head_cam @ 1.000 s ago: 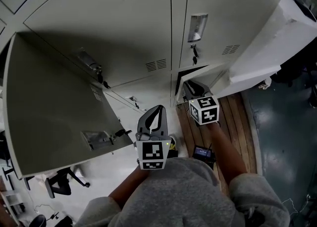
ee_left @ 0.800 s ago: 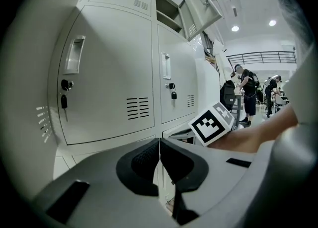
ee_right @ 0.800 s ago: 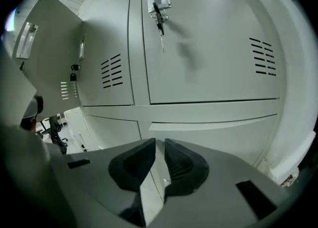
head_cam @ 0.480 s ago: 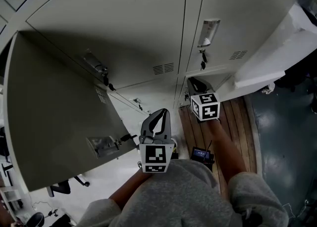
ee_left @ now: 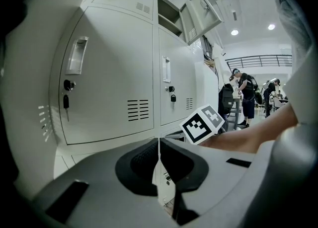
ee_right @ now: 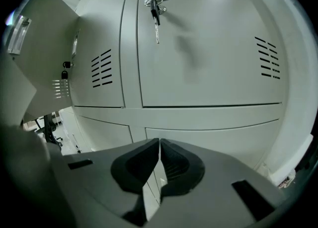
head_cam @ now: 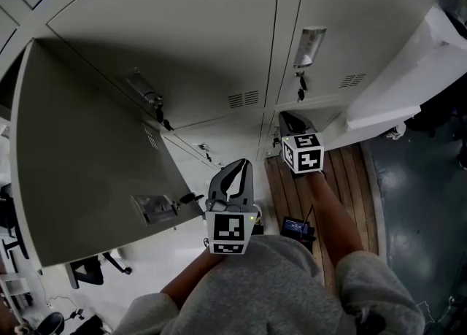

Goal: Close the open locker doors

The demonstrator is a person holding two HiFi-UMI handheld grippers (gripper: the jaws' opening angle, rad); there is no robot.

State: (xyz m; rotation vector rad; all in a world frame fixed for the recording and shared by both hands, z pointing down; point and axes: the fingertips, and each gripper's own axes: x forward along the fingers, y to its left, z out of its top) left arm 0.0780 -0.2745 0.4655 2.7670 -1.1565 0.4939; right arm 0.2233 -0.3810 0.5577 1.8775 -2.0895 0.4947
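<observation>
A wall of grey lockers (head_cam: 197,41) fills the head view. One large door (head_cam: 87,158) at the left stands wide open, its handle (head_cam: 152,208) facing me. My left gripper (head_cam: 238,167) hangs in front of the lower lockers, shut and empty. My right gripper (head_cam: 291,119) is shut too, its tip at the low locker door (head_cam: 310,118), which lies flush with the others. In the right gripper view, my right gripper (ee_right: 160,145) faces that low door (ee_right: 213,132), below a door with a key (ee_right: 156,11). In the left gripper view, my left gripper (ee_left: 159,142) is shut; an upper door (ee_left: 198,16) hangs open.
A wooden floor strip (head_cam: 350,173) runs under my right arm, with a small black device (head_cam: 299,228) lying on it. A white slab (head_cam: 408,63) juts out at the right. A chair (head_cam: 91,268) stands at the lower left. People (ee_left: 243,98) stand far down the room.
The low door by my right gripper, ajar a second ago, now lies flush. The right gripper moved slightly up toward it. The left gripper has barely moved.
</observation>
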